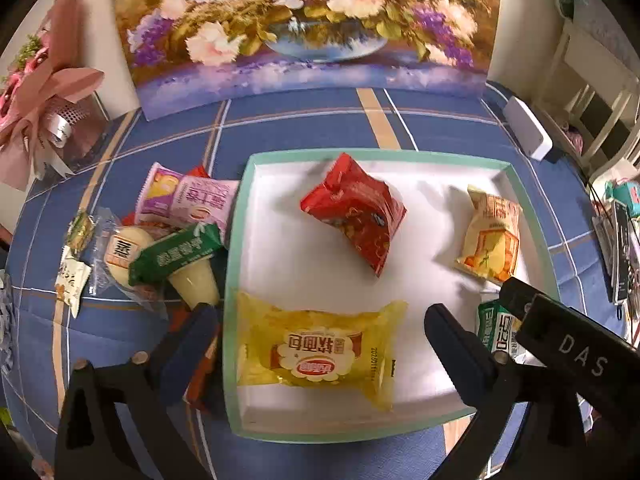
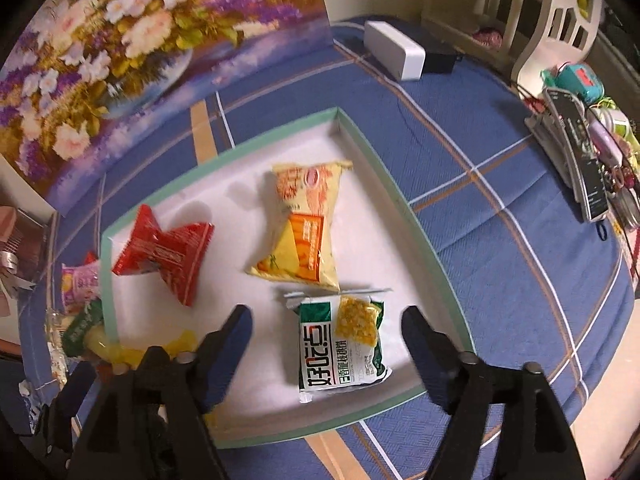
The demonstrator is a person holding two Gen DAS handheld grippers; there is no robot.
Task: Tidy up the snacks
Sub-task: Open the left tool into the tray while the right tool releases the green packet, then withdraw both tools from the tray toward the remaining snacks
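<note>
A shallow tray (image 1: 360, 154) (image 2: 280, 136) with a green rim and white floor lies on the blue checked cloth. In it lie a red packet (image 1: 356, 216) (image 2: 164, 252), an orange-yellow packet (image 1: 492, 236) (image 2: 304, 228), a yellow bread packet (image 1: 320, 352) and a green-and-white packet (image 2: 344, 348) (image 1: 494, 328). My left gripper (image 1: 320, 316) hangs open above the bread packet, pads clear of it. My right gripper (image 2: 327, 314) stands open over the green-and-white packet without touching it. Left of the tray is a pile: a pink packet (image 1: 184, 200), a green packet (image 1: 176, 254) and a clear-wrapped bun (image 1: 124, 252).
A flower painting (image 1: 304, 20) leans against the wall behind the tray. A white box (image 1: 528, 132) (image 2: 394, 50) sits at the back right. A pink bouquet (image 1: 44, 100) stands at the far left. A rack of small items (image 2: 580, 160) lines the right edge.
</note>
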